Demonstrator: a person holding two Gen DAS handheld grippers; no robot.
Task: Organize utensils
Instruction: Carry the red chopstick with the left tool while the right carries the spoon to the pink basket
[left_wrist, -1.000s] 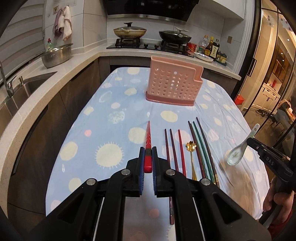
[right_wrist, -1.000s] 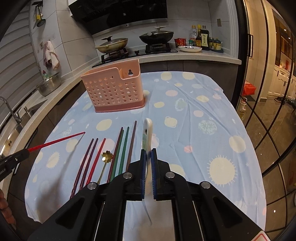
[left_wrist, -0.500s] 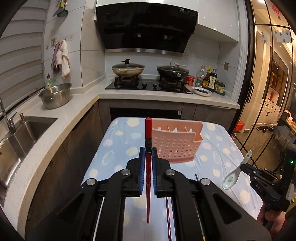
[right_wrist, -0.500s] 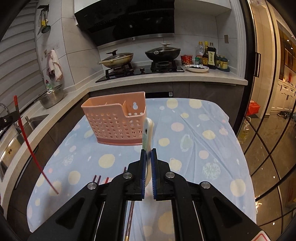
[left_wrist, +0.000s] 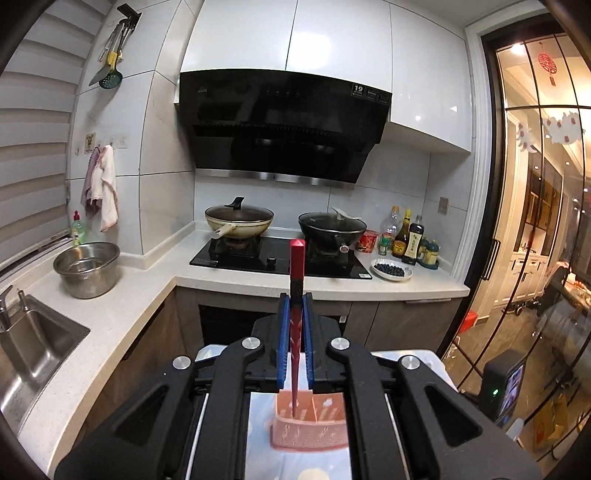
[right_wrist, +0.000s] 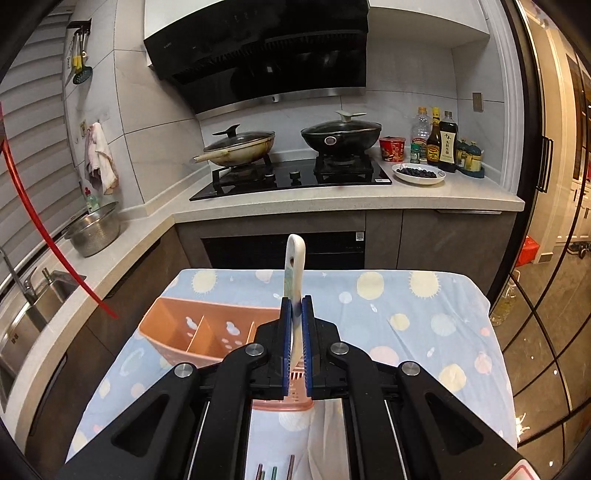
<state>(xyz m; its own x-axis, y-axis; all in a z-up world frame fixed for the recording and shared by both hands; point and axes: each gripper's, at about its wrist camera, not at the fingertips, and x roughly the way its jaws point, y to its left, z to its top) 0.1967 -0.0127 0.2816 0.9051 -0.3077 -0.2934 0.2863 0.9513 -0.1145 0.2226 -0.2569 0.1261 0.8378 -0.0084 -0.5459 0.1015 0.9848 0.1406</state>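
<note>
Left gripper (left_wrist: 294, 339): pinching a red chopstick (left_wrist: 296, 273) upright between blue pads, tip hanging over a compartment of the pink utensil caddy (left_wrist: 310, 424).
Right gripper (right_wrist: 296, 343): pressed together on a white ceramic spoon (right_wrist: 294, 266), handle up, bowl end hidden below the jaws, above the caddy's right end.
Caddy: standing on the bench, on a blue dotted cloth (right_wrist: 424, 317); dividers seen in the right wrist view.
Left step, done well: keep the stick vertical, centre the tip inside one cell, lower until it bottoms, only then spread the jaws.
Right step, done well: hold clear of the descending stick, then sink the spoon into a separate cell.
Remaining: more chopsticks (right_wrist: 274, 472) lying on the cloth near the bottom edge.
Readable writing: "19" on the range hood (left_wrist: 284, 125) sticker; other labels too small to read.
</note>
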